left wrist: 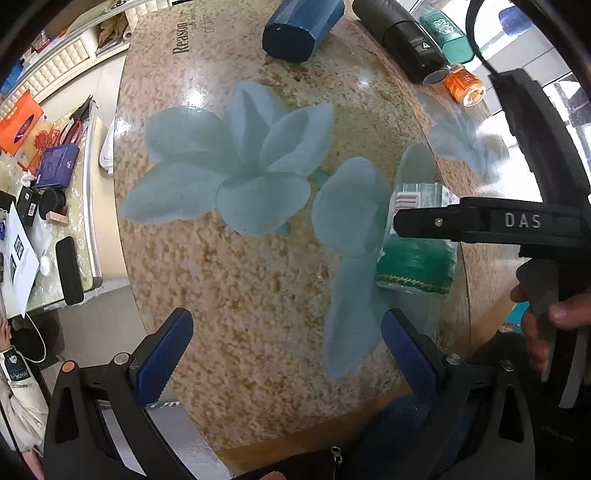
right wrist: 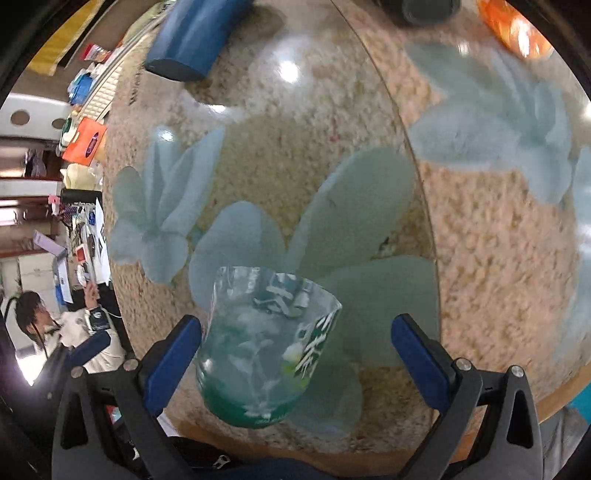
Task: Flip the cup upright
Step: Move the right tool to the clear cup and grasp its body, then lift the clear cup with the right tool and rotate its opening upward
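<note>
A clear plastic cup (left wrist: 417, 240) with green print lies on its side on the glass-topped round table (left wrist: 236, 277), near the table's right edge. In the right wrist view the cup (right wrist: 258, 347) sits between my right gripper's (right wrist: 297, 354) blue pads, close to the left pad (right wrist: 173, 362). The jaws stand wide apart and do not squeeze it. My right gripper's black body (left wrist: 480, 221) reaches over the cup in the left wrist view. My left gripper (left wrist: 284, 358) is open and empty above the table's near part.
A blue faceted container (left wrist: 301, 27) lies at the table's far side. A black cylinder (left wrist: 410, 44), a green box (left wrist: 448, 35) and an orange bottle (left wrist: 465, 86) lie at the far right. A cluttered counter (left wrist: 44, 206) stands to the left.
</note>
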`<state>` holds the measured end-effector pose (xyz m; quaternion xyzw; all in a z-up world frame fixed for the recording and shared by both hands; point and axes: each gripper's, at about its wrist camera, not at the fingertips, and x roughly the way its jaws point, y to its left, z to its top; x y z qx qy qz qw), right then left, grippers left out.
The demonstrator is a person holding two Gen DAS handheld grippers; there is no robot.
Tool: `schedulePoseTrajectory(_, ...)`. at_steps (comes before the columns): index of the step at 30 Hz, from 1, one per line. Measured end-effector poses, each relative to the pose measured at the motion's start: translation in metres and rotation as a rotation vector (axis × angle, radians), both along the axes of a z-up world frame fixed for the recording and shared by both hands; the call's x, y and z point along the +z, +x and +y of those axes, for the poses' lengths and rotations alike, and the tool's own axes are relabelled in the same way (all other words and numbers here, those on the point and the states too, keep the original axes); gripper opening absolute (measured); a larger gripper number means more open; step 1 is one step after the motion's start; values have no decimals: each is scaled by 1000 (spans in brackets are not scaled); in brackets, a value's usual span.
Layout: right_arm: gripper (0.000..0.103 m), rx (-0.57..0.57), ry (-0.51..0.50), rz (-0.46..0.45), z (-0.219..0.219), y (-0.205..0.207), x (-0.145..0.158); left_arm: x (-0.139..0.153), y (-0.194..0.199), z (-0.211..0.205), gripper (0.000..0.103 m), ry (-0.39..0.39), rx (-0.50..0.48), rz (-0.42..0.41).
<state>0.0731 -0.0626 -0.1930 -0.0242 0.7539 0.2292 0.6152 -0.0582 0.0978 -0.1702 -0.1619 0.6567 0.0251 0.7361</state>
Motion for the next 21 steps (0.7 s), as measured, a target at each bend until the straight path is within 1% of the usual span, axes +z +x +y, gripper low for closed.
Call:
schedulePoseTrajectory(2, 101, 1, 0, 12, 2, -2, -2, -1, 0, 1, 103, -4, 0, 1)
schedulePoseTrajectory(3, 99, 3, 3, 20, 4, -3, -3, -1, 0, 0, 103, -4, 1, 2)
schedulePoseTrajectory(4, 92, 3, 7, 28, 4, -3, -3, -1, 0, 1, 103, -6, 3, 2)
schedulePoseTrajectory(6, 88, 9, 7, 20, 5, -4, -1, -1, 0, 0, 103, -8, 8, 2)
schedulePoseTrajectory(8, 76, 9, 16, 21, 5, -3, 1, -1, -1, 0, 103, -10, 11, 3)
schedulePoseTrajectory(10, 67, 13, 20, 21, 5, -4, 2, -1, -1, 0, 103, -9, 12, 2)
schedulePoseTrajectory(11, 64, 13, 23, 23, 5, -4, 1, -1, 0, 0, 103, -9, 12, 1)
schedulePoseTrajectory(16, 57, -6, 59, 48, -5, -3, 1, 0, 0, -2, 103, -8, 5, -4)
schedulePoseTrajectory(21, 56, -5, 89, 10, -7, 2, 13, 0, 0, -4, 103, -12, 2, -2)
